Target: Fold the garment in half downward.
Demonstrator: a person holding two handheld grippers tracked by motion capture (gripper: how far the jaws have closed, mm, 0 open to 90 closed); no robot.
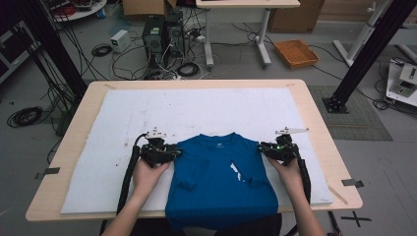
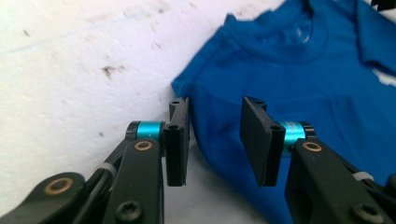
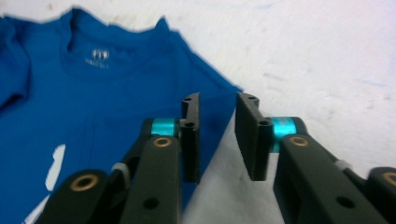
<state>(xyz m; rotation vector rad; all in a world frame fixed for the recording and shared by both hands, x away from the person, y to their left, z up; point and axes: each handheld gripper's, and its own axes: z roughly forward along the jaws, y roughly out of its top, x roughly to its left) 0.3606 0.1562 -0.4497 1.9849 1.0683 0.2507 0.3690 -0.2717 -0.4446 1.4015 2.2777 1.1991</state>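
Observation:
A blue T-shirt (image 1: 221, 182) lies face up on the white mat (image 1: 196, 105), collar toward the far side, both sleeves folded in over its chest, its hem hanging over the table's front edge. My left gripper (image 1: 177, 153) is at the shirt's left shoulder. In the left gripper view its jaws (image 2: 215, 105) stand apart, with the shoulder edge of the shirt (image 2: 303, 79) lying between them and not pinched. My right gripper (image 1: 261, 147) is at the right shoulder. Its jaws (image 3: 218, 100) stand a little apart over the edge of the shirt (image 3: 93, 107).
The mat covers most of the wooden table (image 1: 314, 113), with bare mat beyond the collar. On the floor behind the table are computer towers (image 1: 162, 34), tangled cables and an orange tray (image 1: 296, 52). Black frame posts (image 1: 366, 54) rise at both sides.

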